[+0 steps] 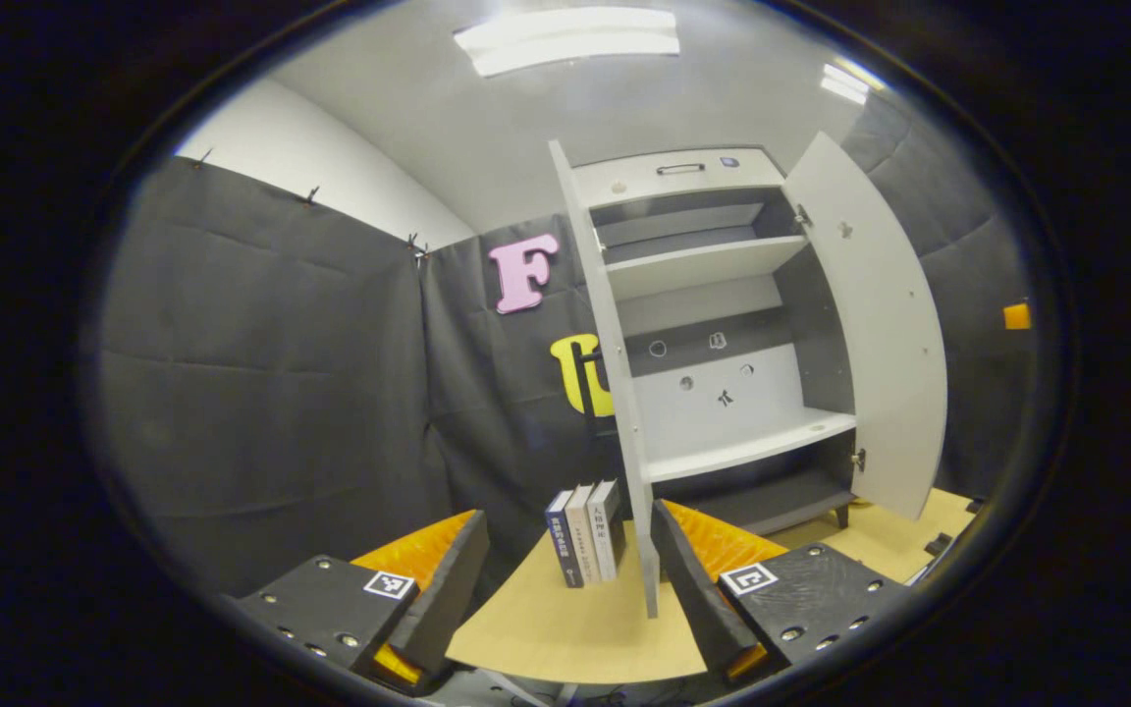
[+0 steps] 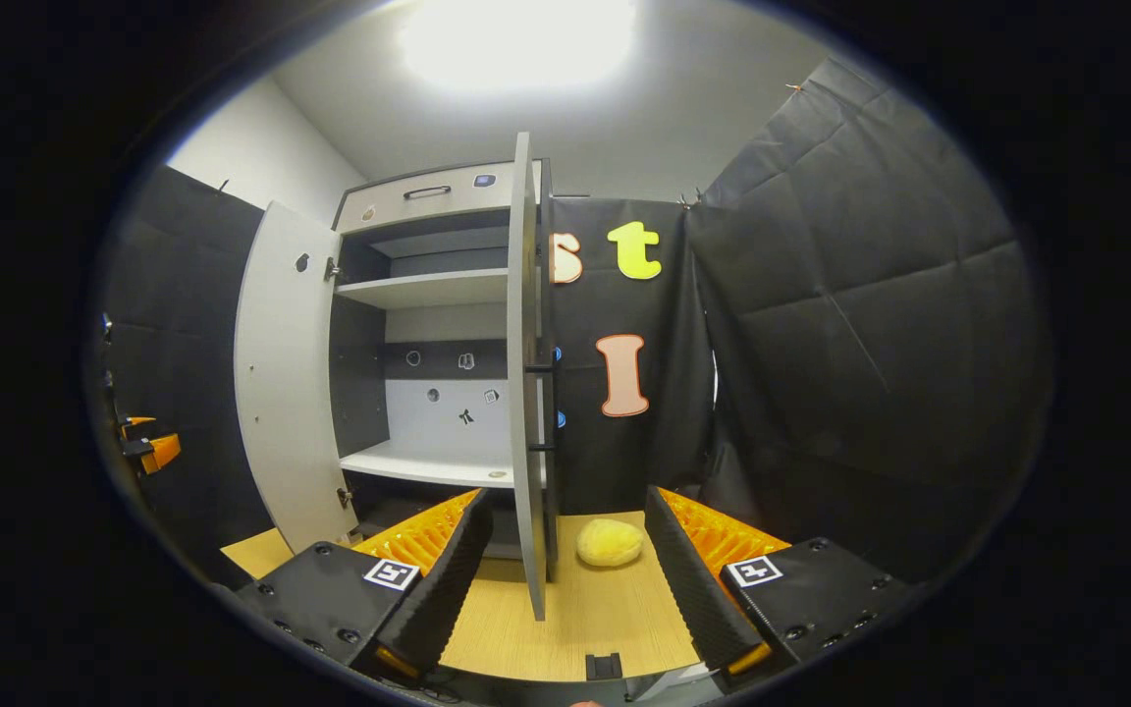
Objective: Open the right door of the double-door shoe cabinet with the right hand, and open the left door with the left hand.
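The left gripper (image 1: 565, 589) hangs with its jaws wide apart around the edge of the left door (image 1: 615, 393), gripping nothing. The right gripper (image 2: 565, 579) likewise gapes around the right door (image 2: 523, 373). The shoe cabinet (image 2: 428, 295) stands at the back of the tabletop (image 2: 595, 619), both its doors swung fully out, so the task looks done; the best step now is to draw each gripper straight back, clear of the door edges. I count two doors, two bare shelves, three books (image 1: 587, 532) and one yellow sponge (image 2: 610, 542).
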{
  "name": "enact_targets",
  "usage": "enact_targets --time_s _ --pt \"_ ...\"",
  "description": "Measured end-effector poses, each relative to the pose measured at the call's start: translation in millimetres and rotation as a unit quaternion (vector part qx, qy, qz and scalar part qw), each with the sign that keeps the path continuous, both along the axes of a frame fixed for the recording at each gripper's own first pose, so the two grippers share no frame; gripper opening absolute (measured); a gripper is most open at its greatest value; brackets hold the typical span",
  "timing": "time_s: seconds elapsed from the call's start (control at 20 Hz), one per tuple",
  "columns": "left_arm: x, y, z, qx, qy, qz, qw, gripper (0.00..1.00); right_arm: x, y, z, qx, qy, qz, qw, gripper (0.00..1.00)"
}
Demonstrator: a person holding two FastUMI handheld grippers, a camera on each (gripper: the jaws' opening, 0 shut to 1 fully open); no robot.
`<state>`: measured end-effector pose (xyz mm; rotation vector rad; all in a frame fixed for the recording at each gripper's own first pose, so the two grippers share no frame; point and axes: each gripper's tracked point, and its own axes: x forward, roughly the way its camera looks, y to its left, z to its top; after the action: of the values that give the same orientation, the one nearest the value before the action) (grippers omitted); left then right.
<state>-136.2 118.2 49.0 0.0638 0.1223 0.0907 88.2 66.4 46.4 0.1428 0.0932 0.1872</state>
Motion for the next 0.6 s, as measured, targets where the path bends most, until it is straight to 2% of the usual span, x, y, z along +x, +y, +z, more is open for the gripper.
enact_targets --time_s 0.25,0.3,0.6 --pt "-12.5 24.3 3.0 0.001 -0.007 0.017 1.000 0.99 -11.0 4.1 4.8 -0.002 -0.006 -0.004 1.000 0.98" --pt "-13.9 27.0 4.6 0.004 -0.009 0.019 1.000 0.96 -11.1 4.0 6.1 -0.003 -0.008 -0.004 1.000 0.98" --pt "-13.0 28.0 7.2 -0.001 -0.016 0.022 1.000 0.96 -11.8 3.7 11.3 -0.005 -0.017 -0.010 1.000 0.98"
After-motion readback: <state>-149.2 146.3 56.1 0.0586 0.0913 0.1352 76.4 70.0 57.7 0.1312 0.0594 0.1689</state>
